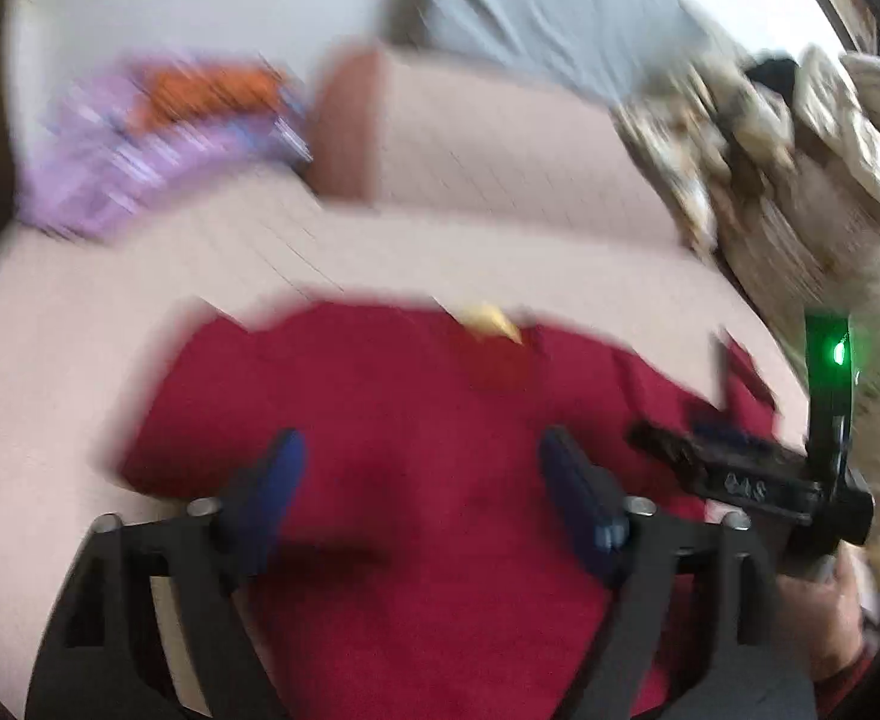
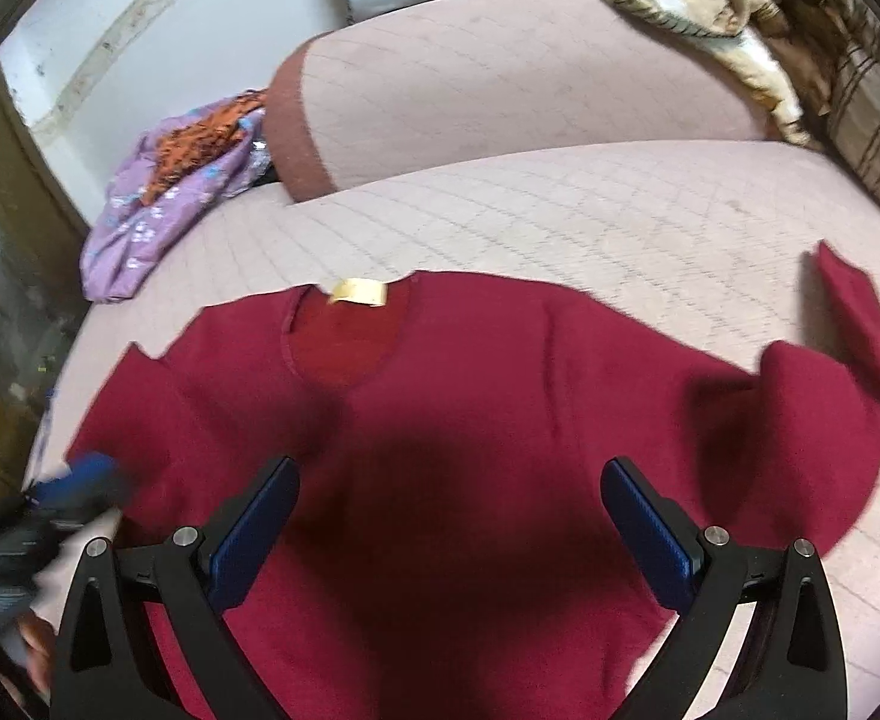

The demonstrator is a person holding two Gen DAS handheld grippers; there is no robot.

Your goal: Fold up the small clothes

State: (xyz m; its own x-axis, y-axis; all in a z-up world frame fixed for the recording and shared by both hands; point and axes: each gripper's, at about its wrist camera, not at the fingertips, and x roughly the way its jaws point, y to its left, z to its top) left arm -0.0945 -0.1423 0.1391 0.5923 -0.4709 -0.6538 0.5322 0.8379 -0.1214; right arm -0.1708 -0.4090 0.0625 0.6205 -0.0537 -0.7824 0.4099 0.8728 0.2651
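On the pink quilted bed (image 2: 559, 222), the red sweater (image 2: 469, 390) is lying spread flat, neckline and yellow label (image 2: 359, 291) facing away from me. I am holding my right gripper (image 2: 448, 516) above its lower middle, jaws standing wide apart and gripping nothing. My left gripper (image 1: 422, 480) is hanging over the same sweater, jaws likewise apart and empty, though that view is blurring. One sleeve (image 2: 853, 324) is bending up at the right side. Beyond the sweater, a purple cloth (image 2: 164, 204) is sitting near the bed's left edge, and a patterned blanket (image 2: 709, 12) is bunching at the far right.
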